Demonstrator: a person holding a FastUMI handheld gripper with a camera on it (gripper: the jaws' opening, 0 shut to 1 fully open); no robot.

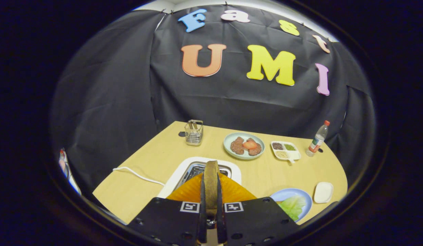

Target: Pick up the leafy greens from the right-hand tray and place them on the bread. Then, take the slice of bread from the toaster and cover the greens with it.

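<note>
My gripper [210,193] is shut on a brown slice of bread [210,177], which stands edge-on between the fingers and rises past their tips. Just beyond and below it sits the white toaster [179,176] with its metal slot open upward. An orange ridged thing [233,191] lies right behind the fingers, in front of the toaster; I cannot tell what it is. To the right of the fingers a pale green leaf [293,206] lies on a blue plate [283,194]. Whether bread lies under the leaf is hidden.
On the wooden table [150,160] beyond the toaster stand a clear cutlery holder [193,132], a plate of meat and tomato [243,146], a divided white dish of seasonings [285,150] and a red-capped bottle [318,138]. A small white dish [323,192] sits by the blue plate. A white cable [136,174] runs left.
</note>
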